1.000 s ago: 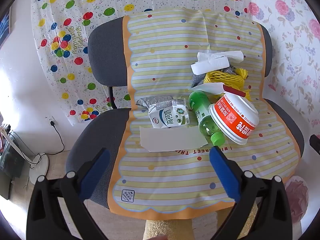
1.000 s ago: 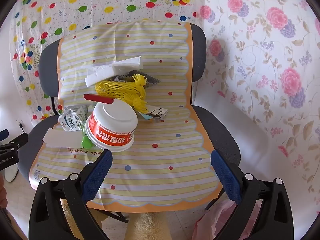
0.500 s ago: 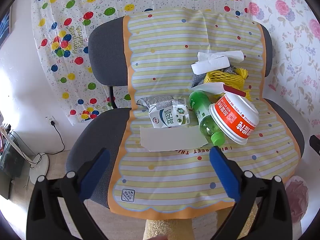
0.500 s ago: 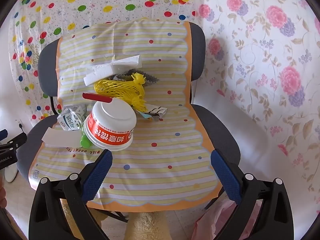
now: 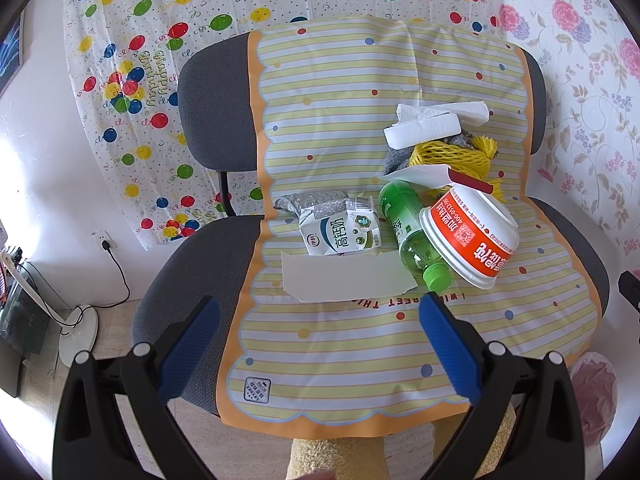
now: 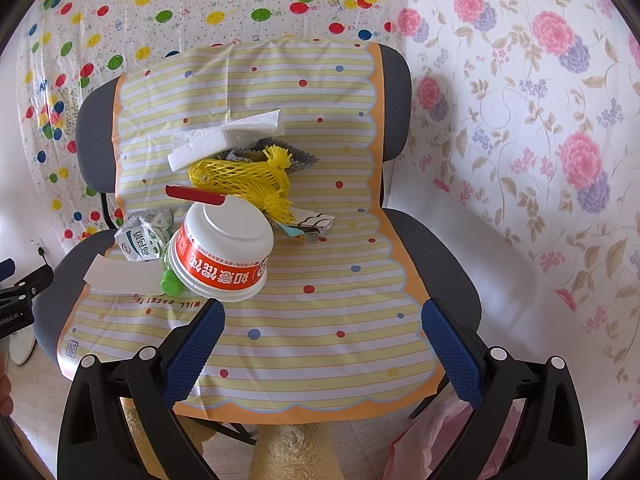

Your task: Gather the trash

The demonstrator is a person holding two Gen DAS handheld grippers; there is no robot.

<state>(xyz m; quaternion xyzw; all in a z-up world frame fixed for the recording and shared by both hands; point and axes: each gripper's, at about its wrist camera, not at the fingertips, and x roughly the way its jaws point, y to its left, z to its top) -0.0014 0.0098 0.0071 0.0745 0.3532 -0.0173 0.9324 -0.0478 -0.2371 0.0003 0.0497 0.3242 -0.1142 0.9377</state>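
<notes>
Trash lies on a striped sheet (image 5: 340,344) over a grey office chair (image 5: 216,92). An upturned red and white noodle bowl (image 5: 470,234) (image 6: 222,254) leans on a green bottle (image 5: 412,236). A milk carton (image 5: 340,230) (image 6: 142,236), a flat white card (image 5: 344,276), yellow foam netting (image 6: 244,178), a white foam block (image 5: 422,134) and tissue (image 6: 256,122) lie around them. My left gripper (image 5: 320,320) is open and empty, short of the card. My right gripper (image 6: 322,326) is open and empty, in front of the bowl.
A pink plastic bag (image 6: 432,440) (image 5: 592,384) sits on the floor at the chair's front right. A balloon-print sheet (image 5: 160,60) and floral wallpaper (image 6: 540,120) cover the walls behind. A fan base (image 5: 78,334) and a cable lie on the floor to the left.
The right gripper's view has shifted slightly. The left gripper has not moved and the trash is as before.
</notes>
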